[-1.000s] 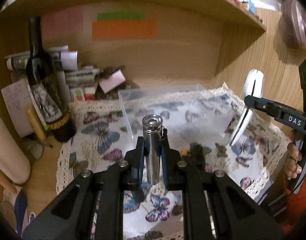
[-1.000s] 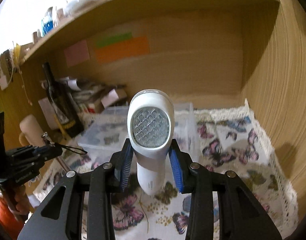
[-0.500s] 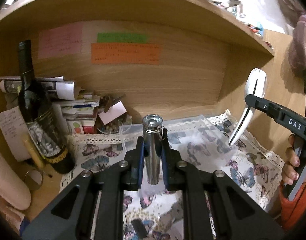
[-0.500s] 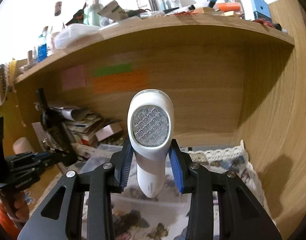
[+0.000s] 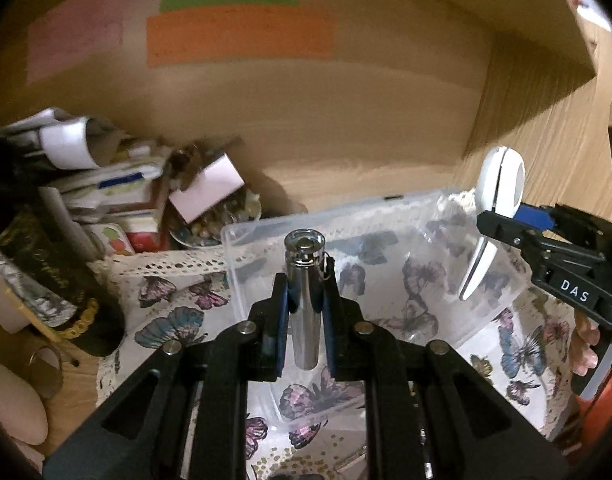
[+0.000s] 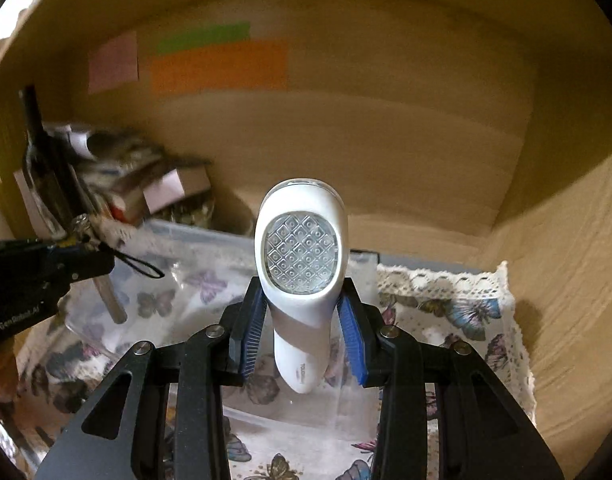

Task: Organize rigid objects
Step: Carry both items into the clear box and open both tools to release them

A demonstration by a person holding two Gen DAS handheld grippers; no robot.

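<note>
Partly blurred, clear bin (image 5: 386,216) behind left tool (image 5: 305,316) clamping metal cylinder (image 5: 304,280)

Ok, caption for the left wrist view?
Left gripper clamps a slim chrome cylinder above a clear plastic bin.

Legible markings
"DAS" on right gripper (image 5: 502,228); "GenRobot.AI" on left gripper (image 6: 94,260); print on white device (image 6: 302,280) unreadable.

A clear plastic bin (image 5: 386,216) is lying open before me; a wine bottle (image 5: 46,280) and paper clutter (image 5: 106,184) are crowding its left, and a wooden wall (image 6: 566,280) is closing its right.
</note>
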